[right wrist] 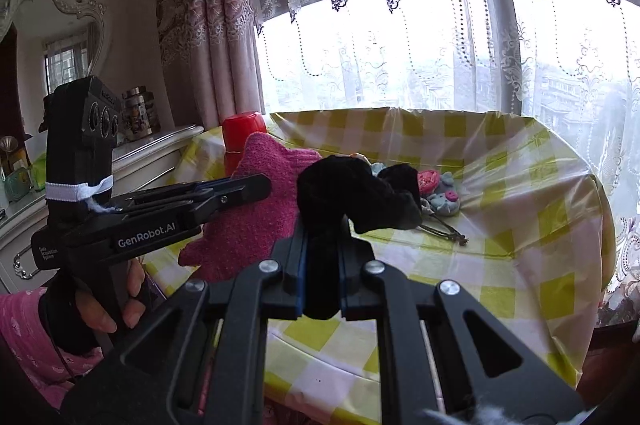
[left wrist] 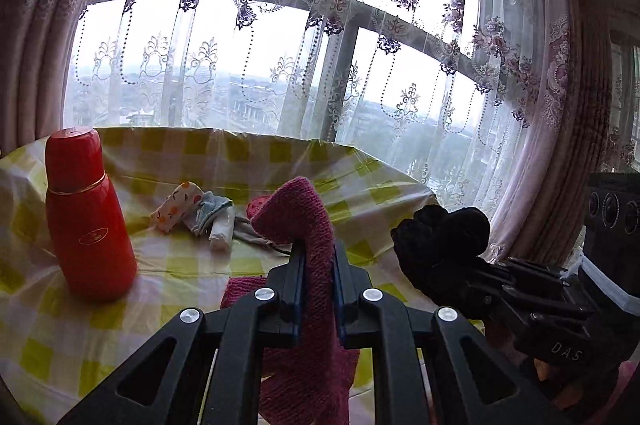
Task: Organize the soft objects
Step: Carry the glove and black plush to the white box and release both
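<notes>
My left gripper (left wrist: 318,257) is shut on a pink knitted glove (left wrist: 304,221) and holds it above the table; the glove also shows in the right wrist view (right wrist: 260,205). My right gripper (right wrist: 322,245) is shut on a black knitted glove (right wrist: 348,191), lifted beside the pink one; it also shows in the left wrist view (left wrist: 440,237). Small patterned socks (left wrist: 196,213) and a pink and grey soft toy (right wrist: 440,191) lie on the table near its far edge.
A red thermos bottle (left wrist: 86,213) stands at the left of the table with the yellow checked cloth (left wrist: 180,273). Lace curtains (left wrist: 360,45) hang behind it. A white dresser (right wrist: 152,153) with a mirror stands to the left. A thin cord (right wrist: 444,229) lies by the toy.
</notes>
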The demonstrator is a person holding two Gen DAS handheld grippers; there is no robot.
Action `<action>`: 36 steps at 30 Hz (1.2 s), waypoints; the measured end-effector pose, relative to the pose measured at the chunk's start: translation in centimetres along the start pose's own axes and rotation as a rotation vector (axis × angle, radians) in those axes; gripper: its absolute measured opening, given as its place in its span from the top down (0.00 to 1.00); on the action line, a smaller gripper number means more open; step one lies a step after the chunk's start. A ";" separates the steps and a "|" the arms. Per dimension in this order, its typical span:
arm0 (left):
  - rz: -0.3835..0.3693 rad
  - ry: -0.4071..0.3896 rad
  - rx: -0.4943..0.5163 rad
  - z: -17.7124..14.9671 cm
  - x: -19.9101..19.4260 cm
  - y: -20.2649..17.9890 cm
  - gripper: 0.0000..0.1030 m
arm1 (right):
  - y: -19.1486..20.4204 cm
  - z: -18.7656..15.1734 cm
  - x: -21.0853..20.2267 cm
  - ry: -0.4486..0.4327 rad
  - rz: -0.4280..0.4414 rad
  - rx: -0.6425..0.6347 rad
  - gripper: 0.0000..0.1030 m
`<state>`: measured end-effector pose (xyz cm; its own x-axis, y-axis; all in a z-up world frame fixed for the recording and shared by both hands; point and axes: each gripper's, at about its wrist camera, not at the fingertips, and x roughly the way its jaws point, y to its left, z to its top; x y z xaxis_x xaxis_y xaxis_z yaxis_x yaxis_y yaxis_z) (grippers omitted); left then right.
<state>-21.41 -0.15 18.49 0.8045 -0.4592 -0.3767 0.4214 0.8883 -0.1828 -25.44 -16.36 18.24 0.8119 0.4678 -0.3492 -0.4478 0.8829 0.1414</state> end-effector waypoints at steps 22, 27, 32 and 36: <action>0.302 0.002 -0.035 -2.9 -12.4 9.7 0.88 | 15.5 -0.3 5.7 0.088 0.372 -0.344 0.86; 0.407 0.047 -0.122 -6.3 -16.5 12.9 0.88 | 20.7 -2.2 8.0 0.162 0.511 -0.435 0.86; 0.527 0.094 -0.217 -10.1 -20.9 16.3 0.88 | 25.4 -4.9 9.4 0.225 0.614 -0.545 0.86; 0.609 0.126 -0.300 -12.6 -23.8 18.9 0.88 | 28.6 -6.8 10.8 0.282 0.687 -0.606 0.86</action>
<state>-37.81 27.73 12.55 0.7985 0.1115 -0.5915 -0.2392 0.9606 -0.1417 -32.05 13.66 12.20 0.2150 0.7784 -0.5898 -0.9745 0.2109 -0.0769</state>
